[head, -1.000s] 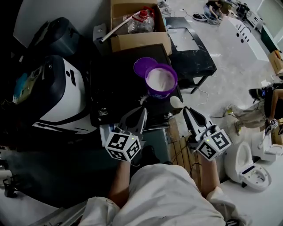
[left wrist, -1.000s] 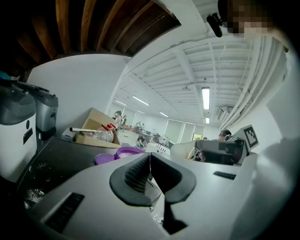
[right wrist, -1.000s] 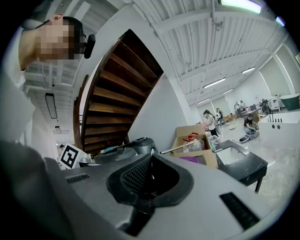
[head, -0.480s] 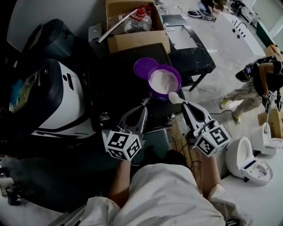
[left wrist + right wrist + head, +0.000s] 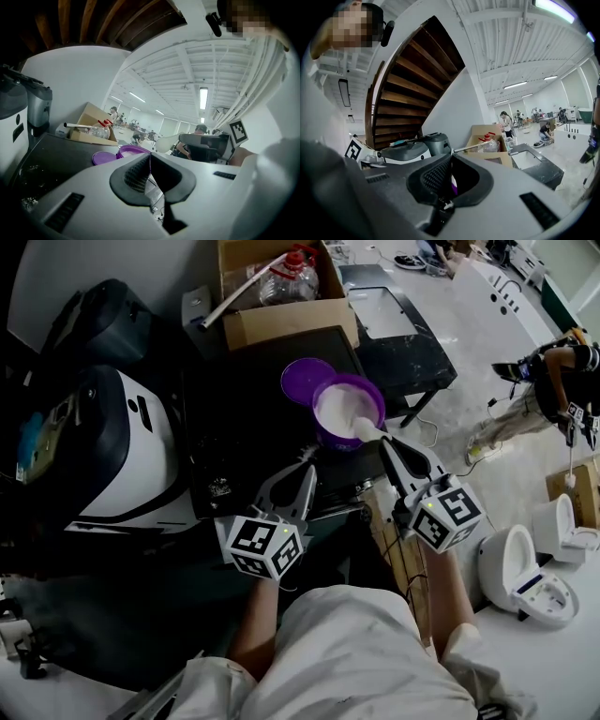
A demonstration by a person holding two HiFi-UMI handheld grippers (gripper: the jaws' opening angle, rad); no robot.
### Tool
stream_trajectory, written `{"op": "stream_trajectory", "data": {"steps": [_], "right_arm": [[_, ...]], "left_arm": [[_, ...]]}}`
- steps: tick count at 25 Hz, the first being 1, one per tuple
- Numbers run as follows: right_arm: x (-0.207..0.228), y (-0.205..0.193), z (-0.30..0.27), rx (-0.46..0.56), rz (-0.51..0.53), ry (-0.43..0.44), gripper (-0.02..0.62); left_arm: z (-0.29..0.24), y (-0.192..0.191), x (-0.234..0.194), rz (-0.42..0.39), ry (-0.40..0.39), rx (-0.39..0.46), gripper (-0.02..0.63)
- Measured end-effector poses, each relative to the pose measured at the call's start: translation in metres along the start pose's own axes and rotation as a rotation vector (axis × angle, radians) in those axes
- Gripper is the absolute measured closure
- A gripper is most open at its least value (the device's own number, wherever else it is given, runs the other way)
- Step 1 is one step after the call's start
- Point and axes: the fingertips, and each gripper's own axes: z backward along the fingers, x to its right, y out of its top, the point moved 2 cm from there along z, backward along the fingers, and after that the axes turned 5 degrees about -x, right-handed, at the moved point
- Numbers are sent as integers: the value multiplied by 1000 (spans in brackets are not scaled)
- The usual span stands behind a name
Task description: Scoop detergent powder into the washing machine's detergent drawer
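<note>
As left gripper [image 5: 302, 474] hangs clenched, right gripper [image 5: 386, 444] grips scoop [image 5: 364, 430] at tub [image 5: 345, 379] rim.

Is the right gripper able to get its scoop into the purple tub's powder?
Probably yes: the tub stands open, its lid off beside it, and the scoop in the right gripper sits at the near rim, nothing between.

Right gripper [image 5: 450, 161]: jaws pressed together, pads meeting along one seam. A small white bit, probably the scoop [image 5: 446, 205], sits pinched at the seam's lower end, though the view there is poor. A purple sliver shows just above it.

Beyond:
- cardboard box [image 5: 494, 154] holding a red-capped bottle [image 5: 490, 145]
- dark worktop [image 5: 543, 174] to its right
- grey-white machine [image 5: 403, 152] at left
- wooden stair underside [image 5: 412, 79] overhead
</note>
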Motion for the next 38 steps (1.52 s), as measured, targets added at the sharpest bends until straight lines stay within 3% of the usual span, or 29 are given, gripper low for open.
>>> {"op": "stream_trajectory", "data": {"steps": [9,38], "right_arm": [[20,1,-33,-46,23,23,586],[72,-12,-126,-336,186,49,588]], "left_arm": [[-12,2,-9,11,34,-6,586],[-52,-3,-40,79,108,-41,586]]}}
